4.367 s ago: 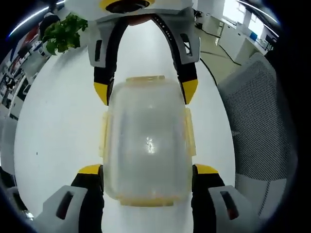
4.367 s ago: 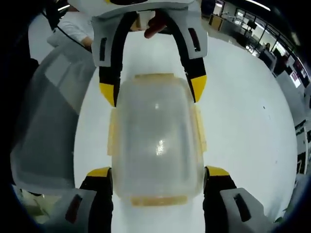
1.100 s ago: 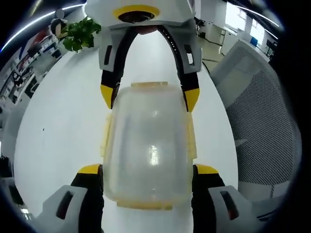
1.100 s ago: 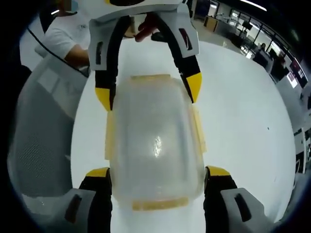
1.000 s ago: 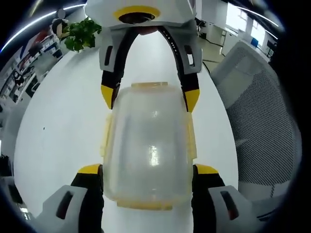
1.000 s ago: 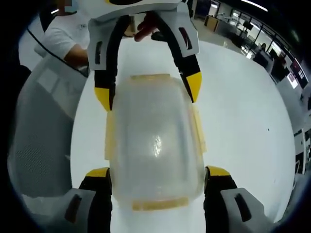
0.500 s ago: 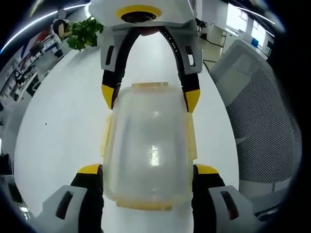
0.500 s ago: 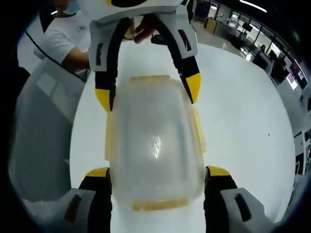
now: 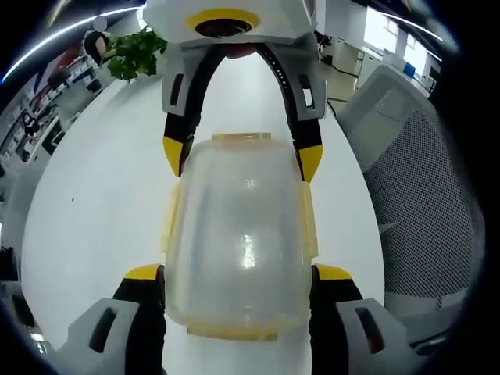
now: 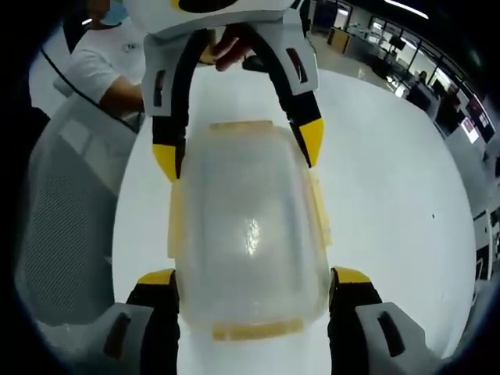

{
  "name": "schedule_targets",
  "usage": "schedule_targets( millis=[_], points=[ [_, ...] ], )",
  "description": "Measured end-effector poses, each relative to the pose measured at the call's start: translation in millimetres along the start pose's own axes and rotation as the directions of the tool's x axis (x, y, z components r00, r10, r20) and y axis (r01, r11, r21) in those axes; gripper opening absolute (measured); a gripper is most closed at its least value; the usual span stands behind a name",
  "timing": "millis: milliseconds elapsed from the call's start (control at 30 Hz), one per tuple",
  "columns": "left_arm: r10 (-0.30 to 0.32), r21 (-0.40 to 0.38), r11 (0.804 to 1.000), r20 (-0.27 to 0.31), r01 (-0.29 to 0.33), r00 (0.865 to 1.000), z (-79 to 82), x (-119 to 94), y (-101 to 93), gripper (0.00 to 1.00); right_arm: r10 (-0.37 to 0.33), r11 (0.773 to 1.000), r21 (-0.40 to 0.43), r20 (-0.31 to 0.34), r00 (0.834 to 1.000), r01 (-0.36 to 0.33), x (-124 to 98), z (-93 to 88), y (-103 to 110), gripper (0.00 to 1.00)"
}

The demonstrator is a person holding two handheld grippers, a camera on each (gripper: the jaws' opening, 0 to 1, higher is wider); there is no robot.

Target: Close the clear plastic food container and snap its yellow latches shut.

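- The white table (image 9: 94, 203) spreads under both my views, with a mesh chair (image 9: 422, 195) at 3 o'clock in the left gripper view
- The clear container (image 9: 238, 242) lies lid-on at the centre of the table, its yellow latches (image 9: 309, 223) lying against its sides
- My left gripper (image 9: 238, 273) straddles its near end, jaws spread wide and flanking it; whether they touch I cannot tell
- My right gripper (image 10: 254, 277) straddles the opposite end (image 10: 250, 234) likewise
- A potted plant (image 9: 133, 55) sits at 11 o'clock
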State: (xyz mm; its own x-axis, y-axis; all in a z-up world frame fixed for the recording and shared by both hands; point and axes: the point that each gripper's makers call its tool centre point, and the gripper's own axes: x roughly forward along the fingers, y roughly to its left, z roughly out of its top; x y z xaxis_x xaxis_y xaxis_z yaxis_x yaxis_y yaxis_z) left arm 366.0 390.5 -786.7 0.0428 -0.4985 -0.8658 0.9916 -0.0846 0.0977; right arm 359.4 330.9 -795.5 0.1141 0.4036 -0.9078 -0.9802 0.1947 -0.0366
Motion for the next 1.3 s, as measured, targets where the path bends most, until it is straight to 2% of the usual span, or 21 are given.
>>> schedule_targets(
  millis=[1300],
  points=[
    [0.011,-0.01,1.0,0.011,-0.011,1.0,5.1,5.3,32.7,0.75,0.002,1.0,0.001,-0.008,1.0,-0.002,-1.9,-2.9,-32.4,0.79]
  ],
)
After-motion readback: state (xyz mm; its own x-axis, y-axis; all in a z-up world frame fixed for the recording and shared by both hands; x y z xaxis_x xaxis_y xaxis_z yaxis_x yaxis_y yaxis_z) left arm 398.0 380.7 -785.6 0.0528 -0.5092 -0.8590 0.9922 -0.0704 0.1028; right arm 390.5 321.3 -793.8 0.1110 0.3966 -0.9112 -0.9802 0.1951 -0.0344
